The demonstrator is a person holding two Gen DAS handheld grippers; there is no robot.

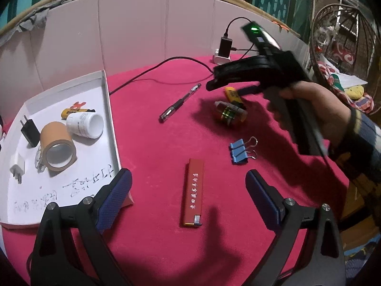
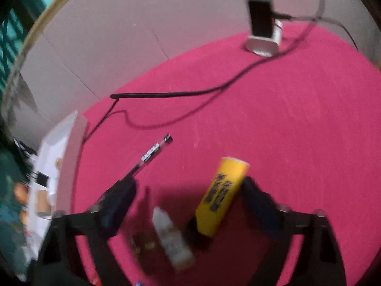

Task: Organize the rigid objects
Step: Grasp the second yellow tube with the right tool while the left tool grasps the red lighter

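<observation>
My left gripper [image 1: 188, 190] hangs wide open with nothing in it, the red lighter [image 1: 193, 193] lying on the pink cloth [image 1: 152, 143] between its fingers. Beyond sit blue binder clips [image 1: 239, 151] and the white tray [image 1: 112, 128] holding a tape roll [image 1: 57, 146]. My right gripper [image 2: 188, 197] is spread open too, empty, straddling the yellow tube [image 2: 221, 195]; farther off lies the pen [image 1: 180, 102].
</observation>
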